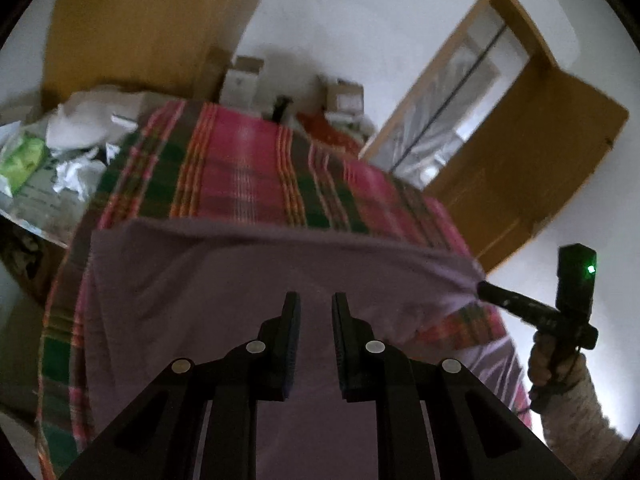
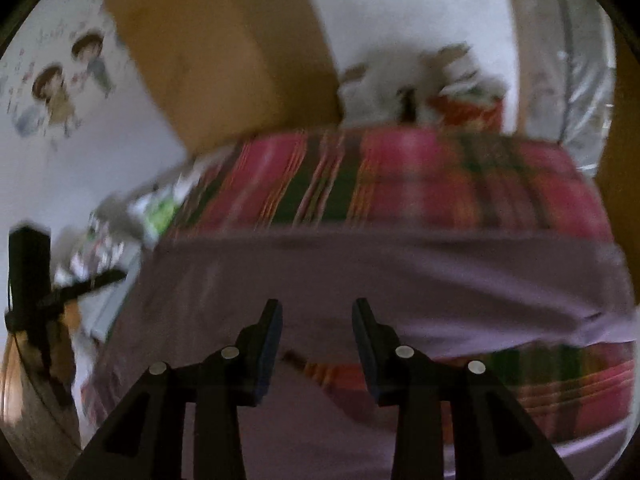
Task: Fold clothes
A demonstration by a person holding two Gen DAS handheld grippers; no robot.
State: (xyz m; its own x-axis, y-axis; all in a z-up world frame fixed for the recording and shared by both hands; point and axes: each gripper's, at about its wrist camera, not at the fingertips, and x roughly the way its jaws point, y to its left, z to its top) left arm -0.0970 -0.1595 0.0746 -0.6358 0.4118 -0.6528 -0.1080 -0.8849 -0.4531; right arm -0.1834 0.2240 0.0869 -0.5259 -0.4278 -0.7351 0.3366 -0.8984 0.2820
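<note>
Purple garment (image 1: 224,280) lies spread across the near part of a bed, on a plaid bedspread (image 1: 248,168) of pink, green and orange stripes. Cloth fills the foreground of both wrist views; far edge runs straight across the bed.

Left hand-held gripper (image 1: 316,304): jaws parted by a narrow gap, nothing between them, poised over the purple cloth. Whether the tips touch the fabric cannot be told.

Right hand-held gripper (image 2: 316,312): in its own blurred view the jaws stand apart with only cloth behind them. In the left wrist view its tip meets the garment's right corner (image 1: 474,280), where the fabric bunches toward it; whether it actually pinches the cloth cannot be told. A hand (image 1: 548,364) in a light knitted sleeve grips its handle; green light (image 1: 590,269) glows on its body.

Left of the bed: crumpled white paper and plastic bags (image 1: 76,148).

Beyond the bed's far end: cardboard boxes (image 1: 344,94) against a white wall, a red item (image 1: 328,130) beside them.

Farther right: an open wooden door (image 1: 520,168). Cartoon wall stickers (image 2: 60,92) show in the right wrist view.
</note>
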